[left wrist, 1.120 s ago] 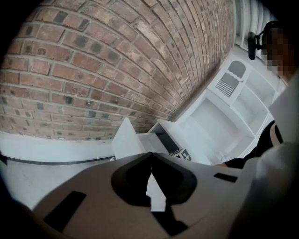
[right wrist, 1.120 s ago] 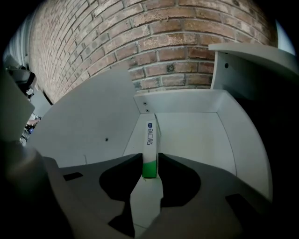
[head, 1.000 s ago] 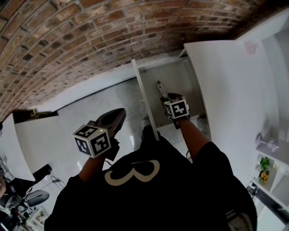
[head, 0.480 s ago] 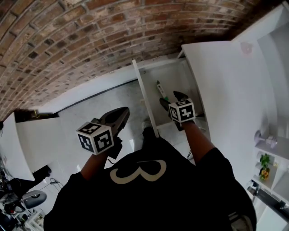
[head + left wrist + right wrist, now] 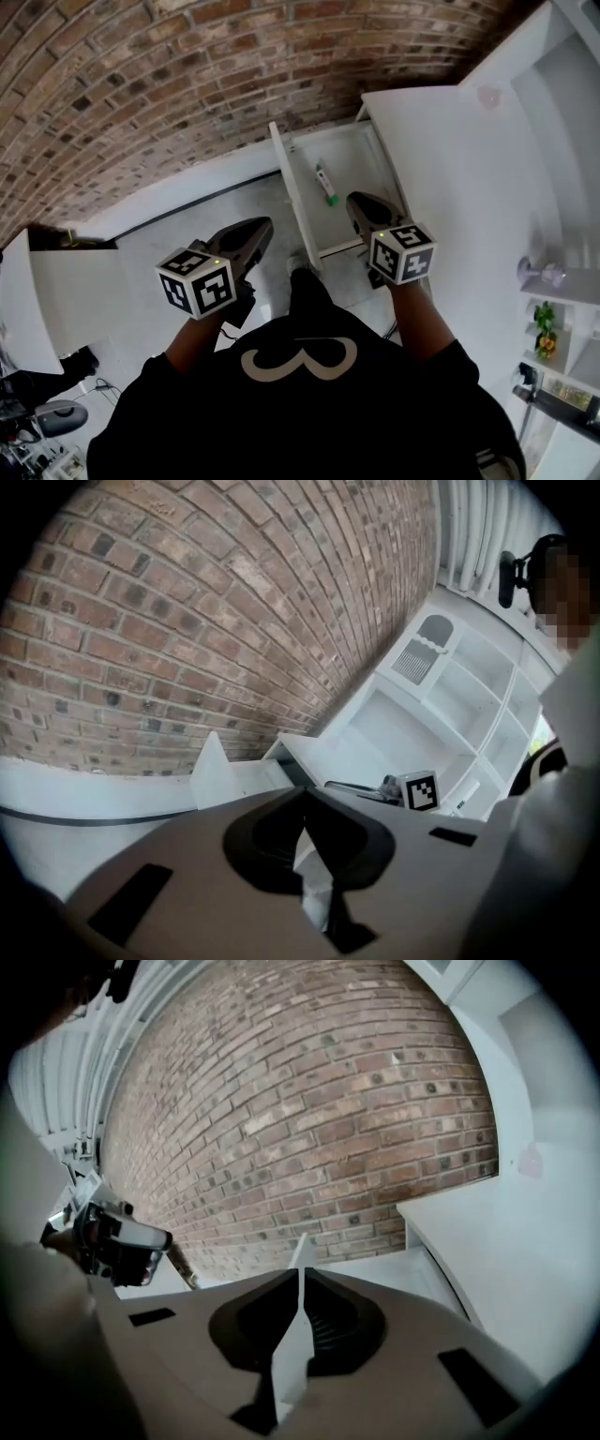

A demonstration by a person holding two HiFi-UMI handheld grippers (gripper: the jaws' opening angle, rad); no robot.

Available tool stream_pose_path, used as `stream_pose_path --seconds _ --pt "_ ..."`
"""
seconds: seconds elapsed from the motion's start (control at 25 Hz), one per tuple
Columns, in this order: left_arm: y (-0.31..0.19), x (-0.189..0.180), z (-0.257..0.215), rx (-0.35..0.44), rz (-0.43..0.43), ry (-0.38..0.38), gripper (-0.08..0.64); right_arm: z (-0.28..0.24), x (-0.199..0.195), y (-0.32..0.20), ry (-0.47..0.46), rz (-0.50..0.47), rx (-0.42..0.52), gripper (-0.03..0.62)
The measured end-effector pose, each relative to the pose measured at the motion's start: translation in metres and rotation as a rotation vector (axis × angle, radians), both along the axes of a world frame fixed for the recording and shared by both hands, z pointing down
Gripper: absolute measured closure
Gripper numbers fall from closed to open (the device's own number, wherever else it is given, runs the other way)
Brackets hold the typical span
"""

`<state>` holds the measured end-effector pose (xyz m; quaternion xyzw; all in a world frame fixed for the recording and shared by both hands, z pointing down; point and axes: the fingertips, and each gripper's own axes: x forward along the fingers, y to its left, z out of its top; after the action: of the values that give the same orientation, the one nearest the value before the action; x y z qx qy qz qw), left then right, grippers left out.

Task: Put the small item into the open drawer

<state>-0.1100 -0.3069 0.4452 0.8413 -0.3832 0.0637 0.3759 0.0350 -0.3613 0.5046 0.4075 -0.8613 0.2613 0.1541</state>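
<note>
The small item [image 5: 325,183], a white tube with a green end, lies alone on the floor of the open white drawer [image 5: 292,204]. My right gripper [image 5: 354,199] hangs above the drawer's near right part, clear of the item. Its jaws have just been closing and now meet at the tips with nothing between them [image 5: 300,1274]. My left gripper [image 5: 262,225] hovers over the pale floor left of the drawer, shut and empty [image 5: 302,797]. The right gripper's marker cube [image 5: 422,790] shows in the left gripper view.
A red brick wall [image 5: 187,84] runs behind the drawer. The white cabinet top [image 5: 450,159] borders the drawer's right side. Shelves with a small plant [image 5: 547,323] stand at far right. A white panel [image 5: 56,300] and cables [image 5: 37,422] sit at the left.
The right gripper has lifted up and back out of the drawer, leaving the small item lying inside; its jaws spread, then came together. The left gripper rose a little.
</note>
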Motion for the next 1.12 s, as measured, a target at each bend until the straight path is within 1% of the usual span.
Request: stream_pose_path --seconds 0.04,0.08,0.28,0.4,0.56,0.76,0.84,0.92,1.12 --pt "0.005 0.002 -0.005 0.010 0.005 0.006 0.558 -0.013 -0.002 0.008 -0.031 -0.008 0.014 0.579" --pt "0.010 0.003 -0.010 0.021 0.010 0.012 0.558 -0.026 -0.005 0.016 -0.059 -0.022 0.028 0.583" --pt "0.031 0.011 -0.040 0.083 0.027 0.060 0.558 -0.088 -0.024 0.062 -0.139 -0.130 0.132 0.583" --pt "0.047 0.016 -0.058 0.113 0.037 0.091 0.558 -0.115 -0.034 0.092 -0.199 -0.193 0.158 0.583" --pt "0.067 0.020 -0.082 0.169 0.057 0.107 0.558 -0.145 -0.038 0.120 -0.274 -0.215 0.186 0.584" --pt "0.092 0.022 -0.109 0.234 0.074 0.120 0.558 -0.178 -0.037 0.149 -0.335 -0.229 0.240 0.584" --pt "0.101 0.023 -0.118 0.268 0.086 0.124 0.558 -0.186 -0.038 0.158 -0.343 -0.233 0.262 0.584" --pt "0.109 0.024 -0.122 0.284 0.088 0.118 0.558 -0.185 -0.041 0.167 -0.322 -0.239 0.269 0.584" --pt "0.124 0.023 -0.119 0.277 0.086 0.118 0.558 -0.179 -0.048 0.186 -0.317 -0.249 0.260 0.584"
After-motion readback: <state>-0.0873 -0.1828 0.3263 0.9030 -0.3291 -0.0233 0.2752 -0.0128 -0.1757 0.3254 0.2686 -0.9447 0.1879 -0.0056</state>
